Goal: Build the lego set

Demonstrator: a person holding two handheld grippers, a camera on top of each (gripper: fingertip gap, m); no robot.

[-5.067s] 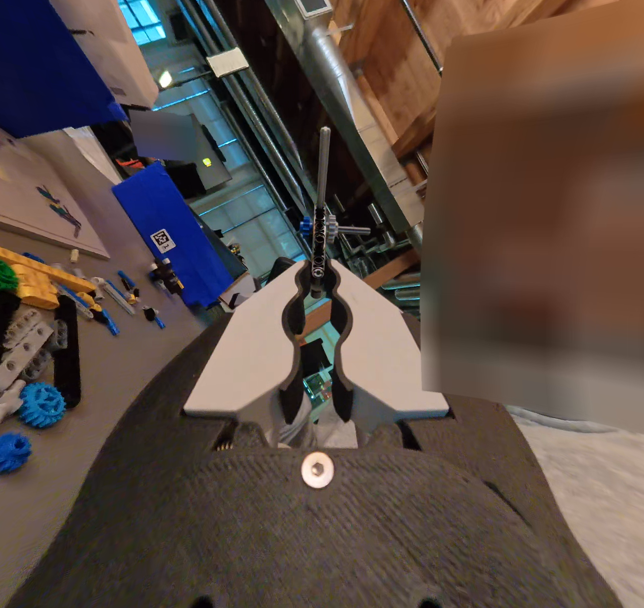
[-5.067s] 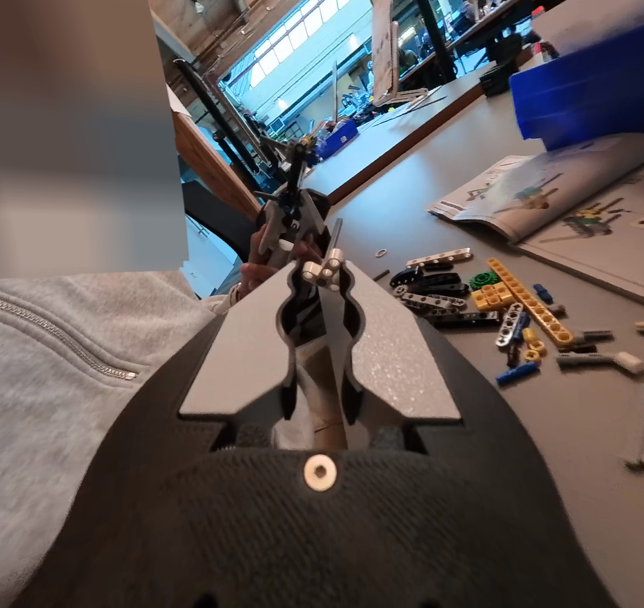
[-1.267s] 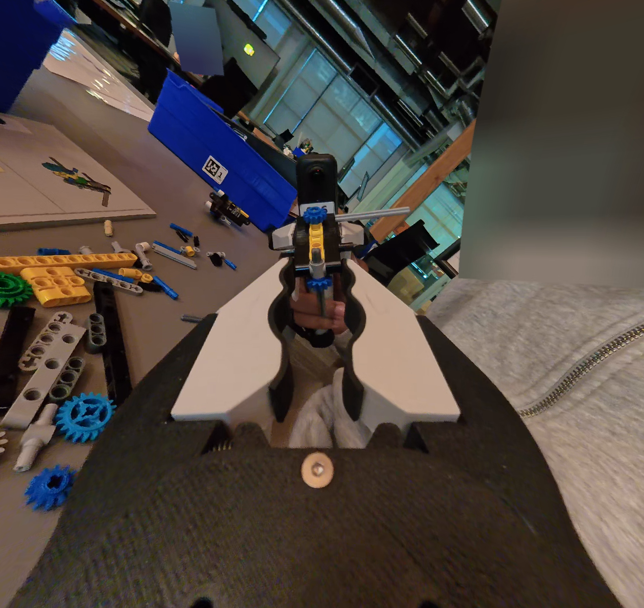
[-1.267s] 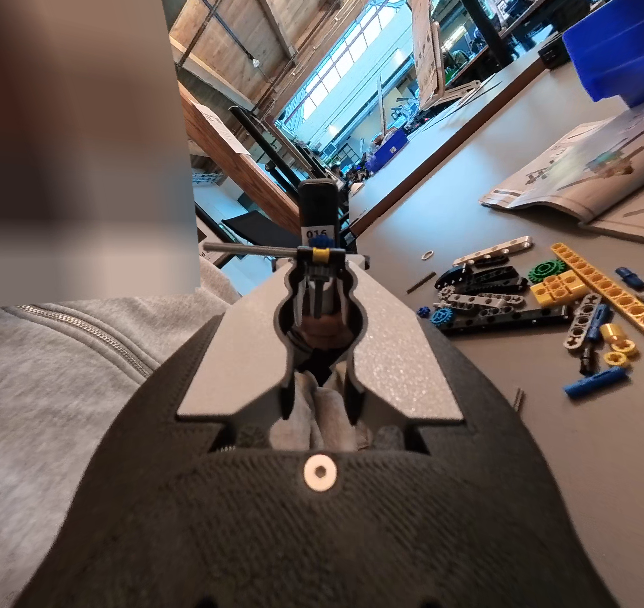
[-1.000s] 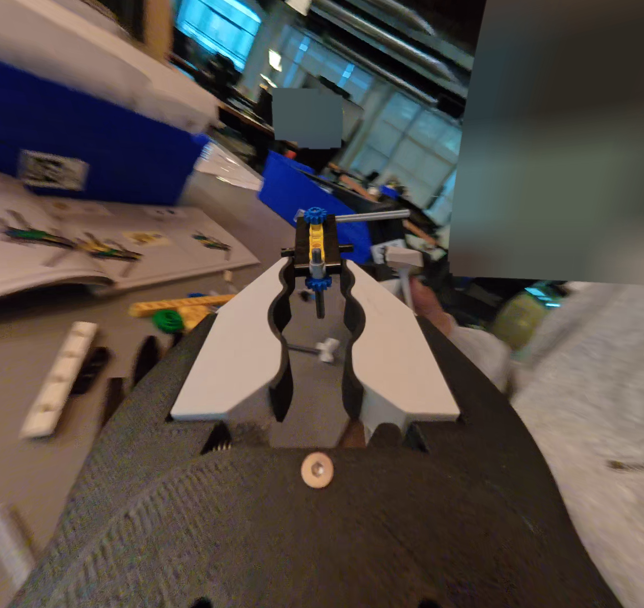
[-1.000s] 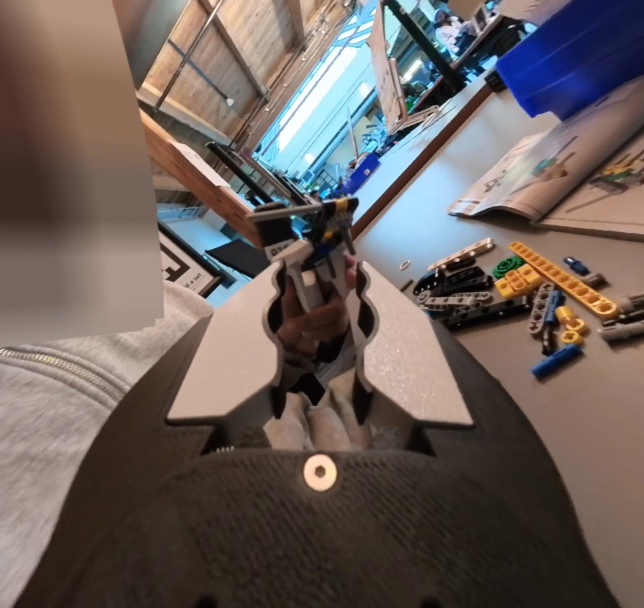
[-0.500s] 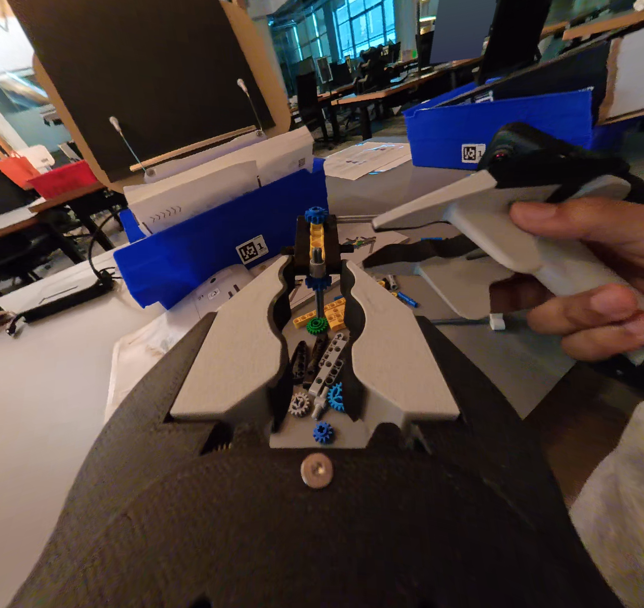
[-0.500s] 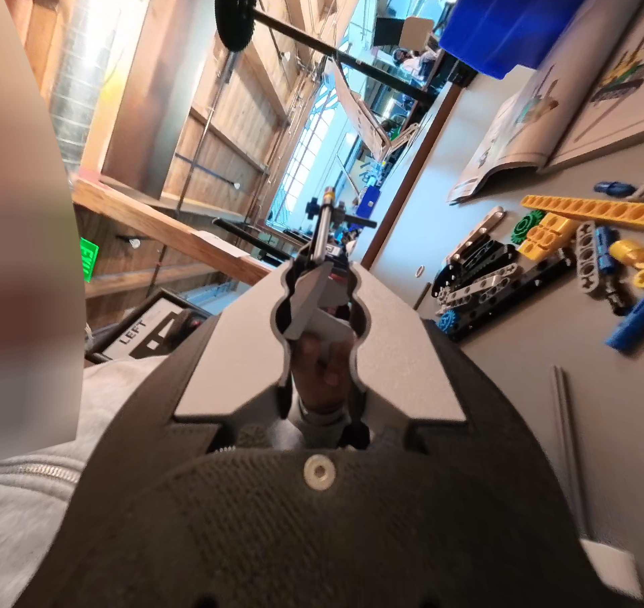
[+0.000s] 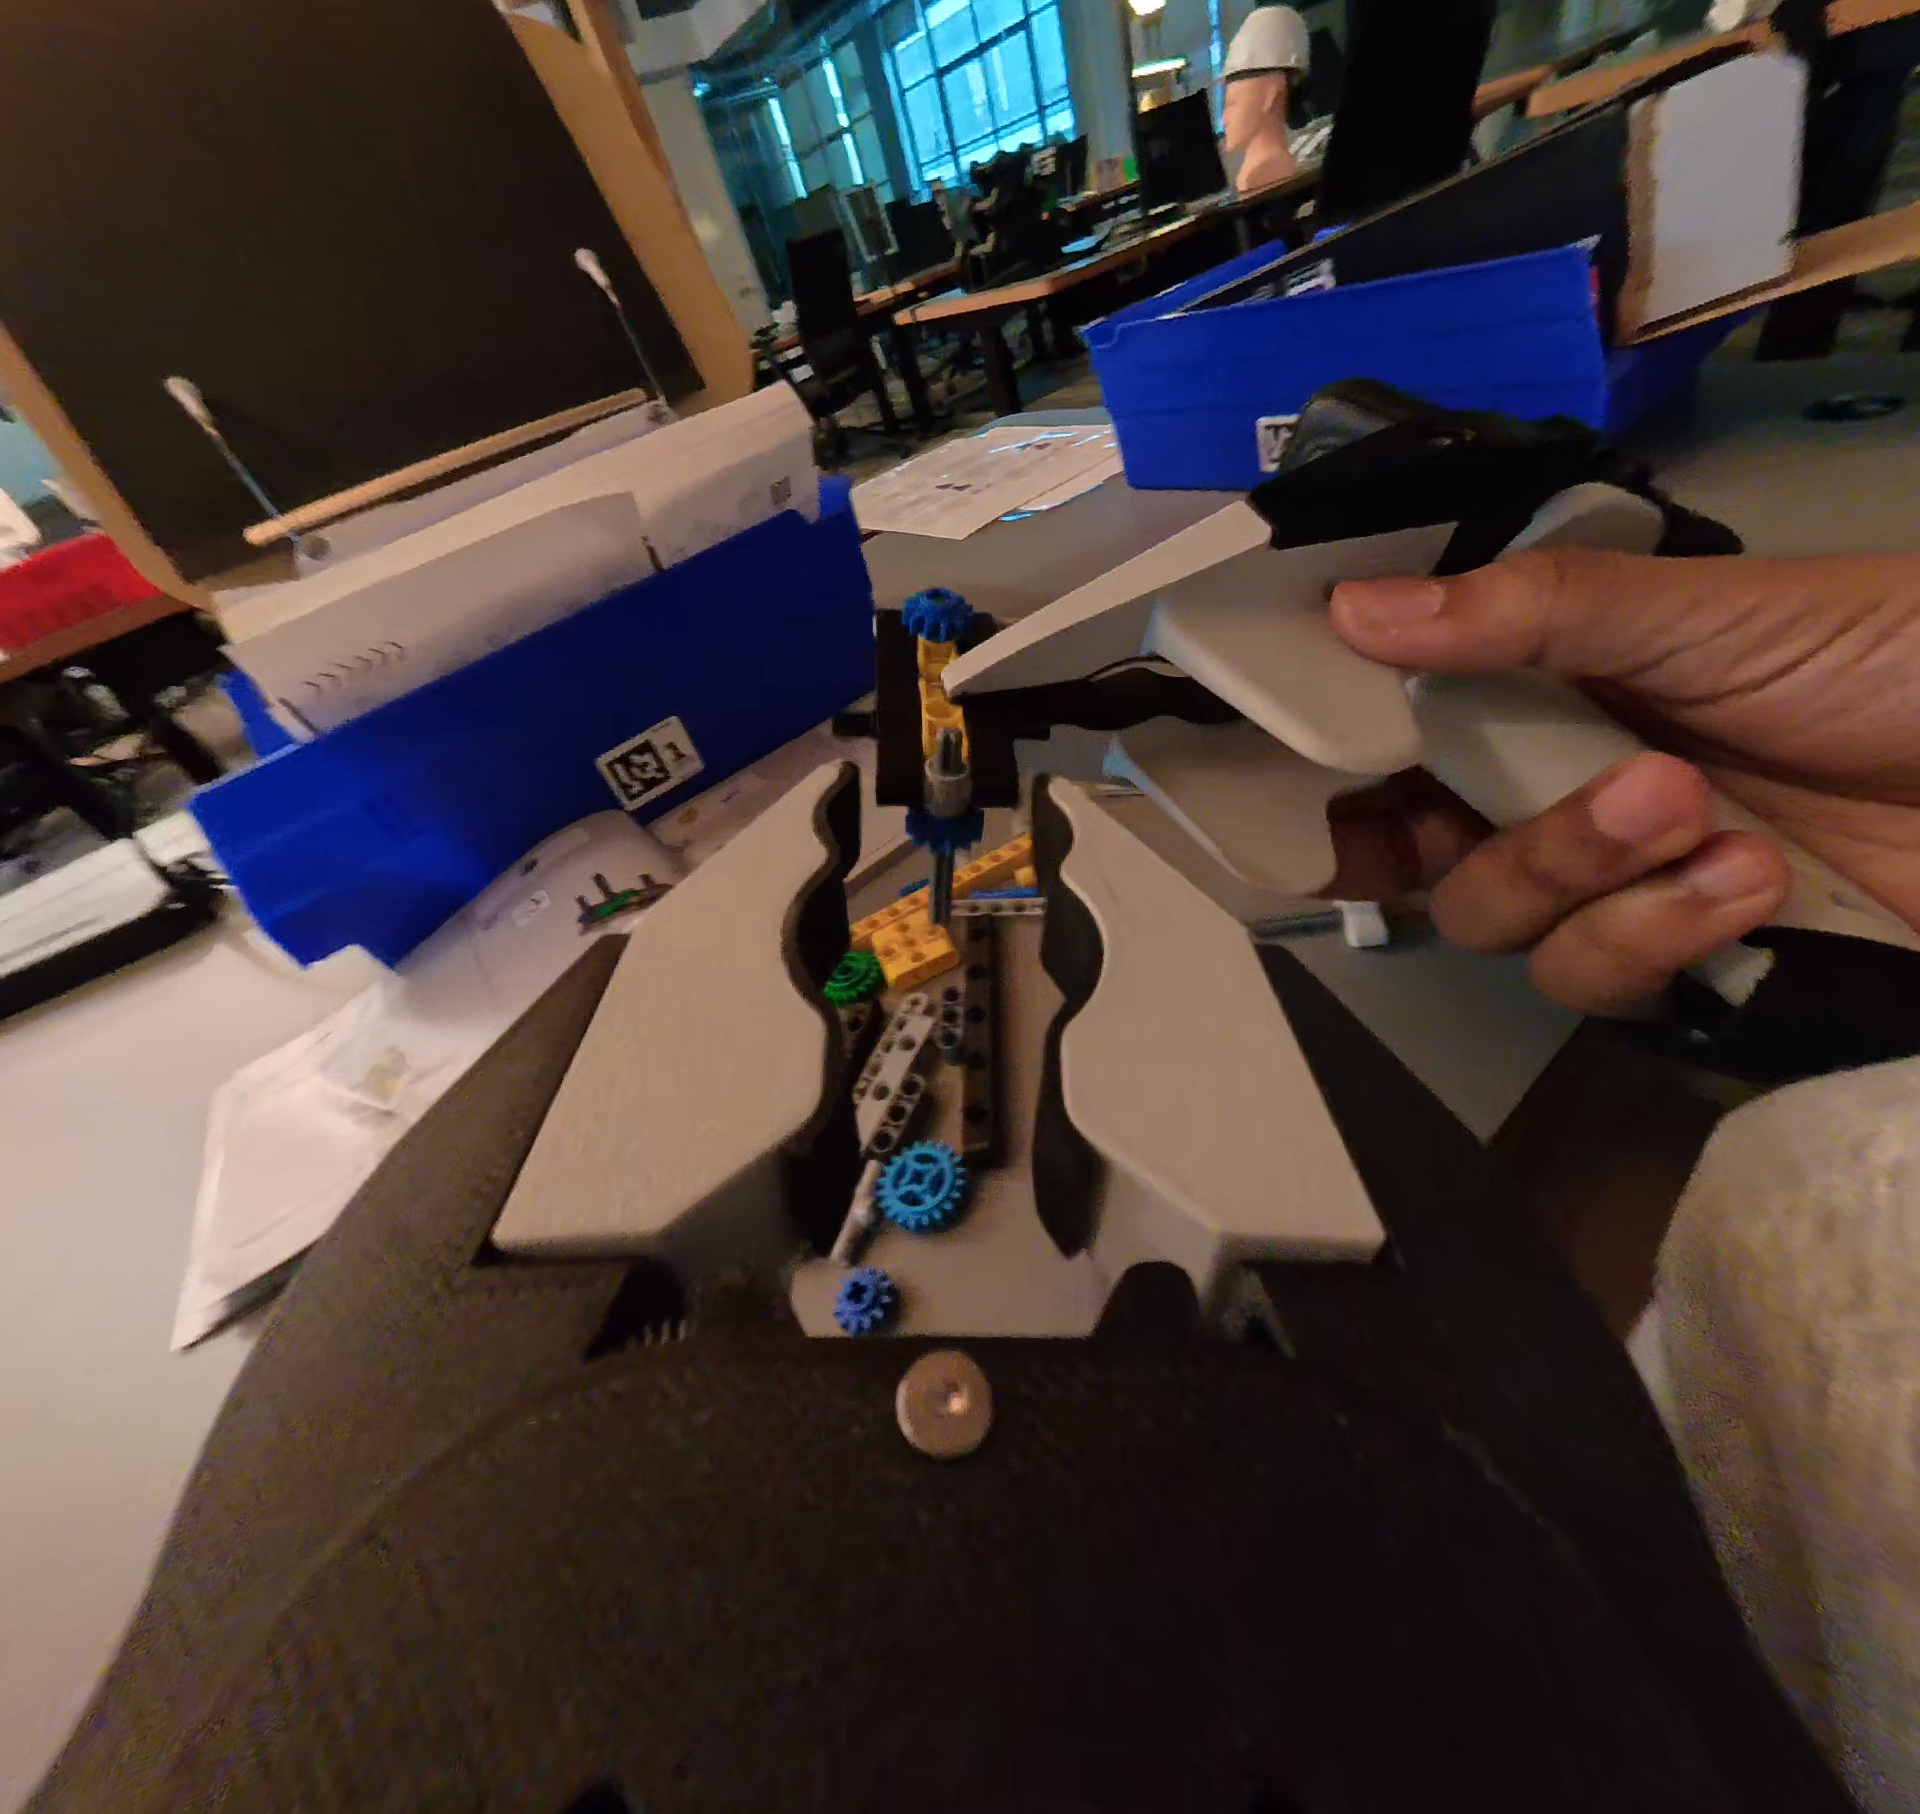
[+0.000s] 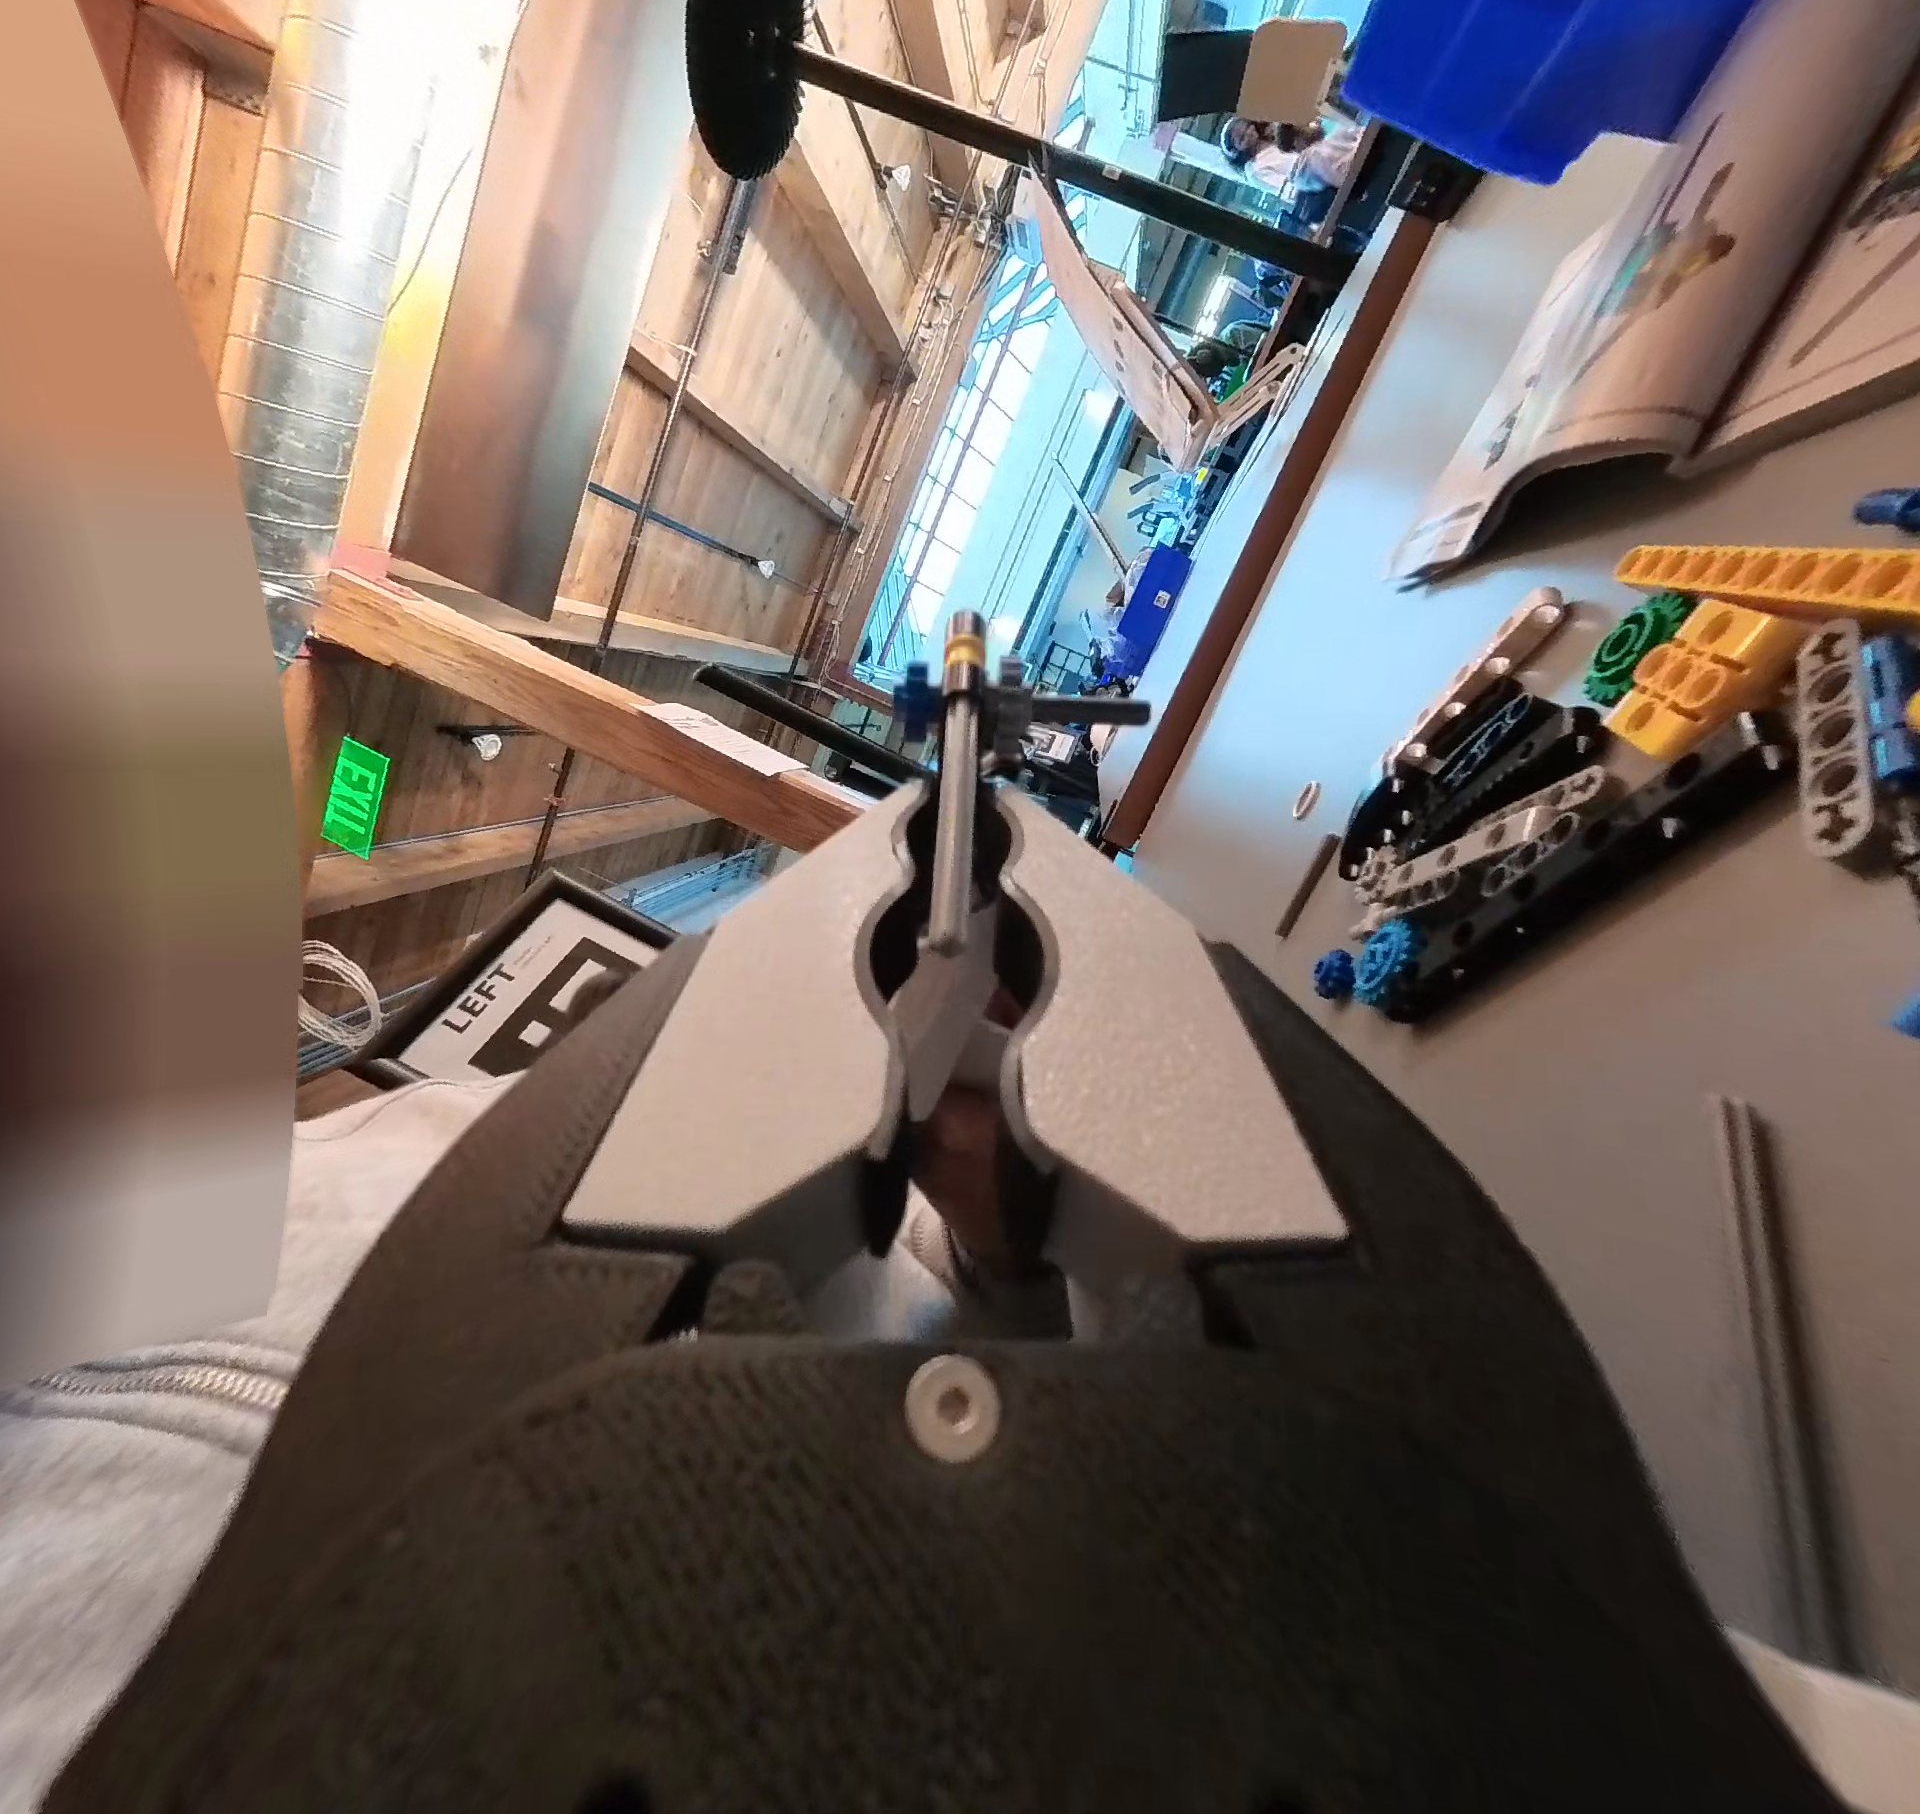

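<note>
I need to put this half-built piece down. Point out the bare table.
Bare grey tabletop lies between the black beam with blue gears and the thin grey axle rod. It is crowded further out, around the long yellow beam, green gear and open instruction booklet.

My left gripper (image 9: 943,808) has pale grey fingers (image 9: 707,1016) with black inner pads. The small assembly (image 9: 940,715) is black and yellow, with two blue gears. On the grey table (image 10: 1558,1089) lie a green gear (image 10: 1642,644), a yellow beam (image 10: 1766,582) and black beams (image 10: 1538,871).
</note>
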